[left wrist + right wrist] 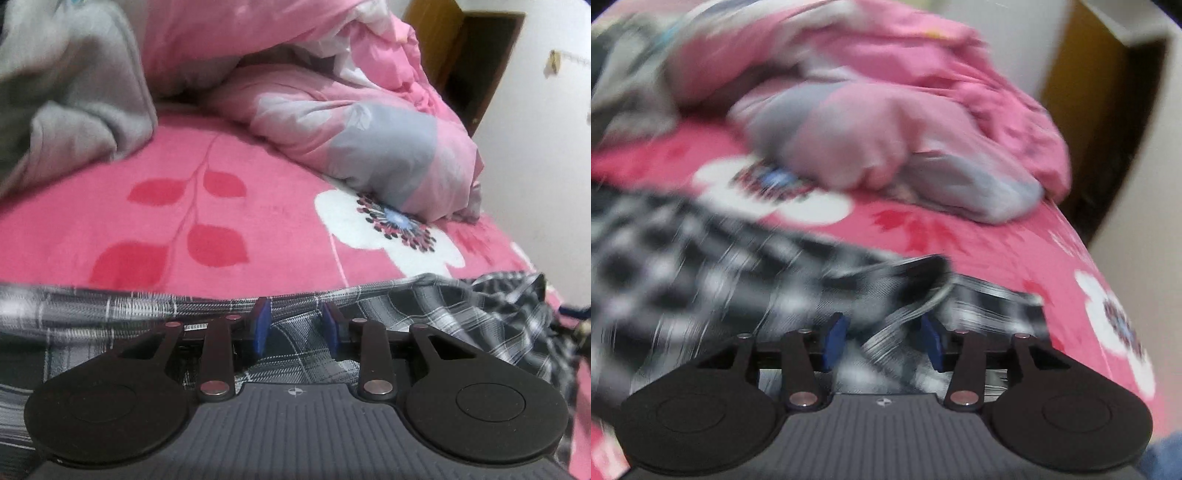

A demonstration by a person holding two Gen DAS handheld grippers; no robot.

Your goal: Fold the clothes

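Pink flowered bedspread [258, 229] carries the plaid shirt [424, 306] along its near edge. Left gripper [295, 325] and right gripper [882, 339] stand open over it; pinch one layer, pull evenly.

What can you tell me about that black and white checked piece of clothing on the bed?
The checked garment is thin woven cloth in a black, grey and white plaid, looking like a shirt. It lies rumpled, not yet folded, along the near edge of the pink flowered blanket. Its cloth runs between the blue pads of the left claw and the right claw; blur hides finer detail.
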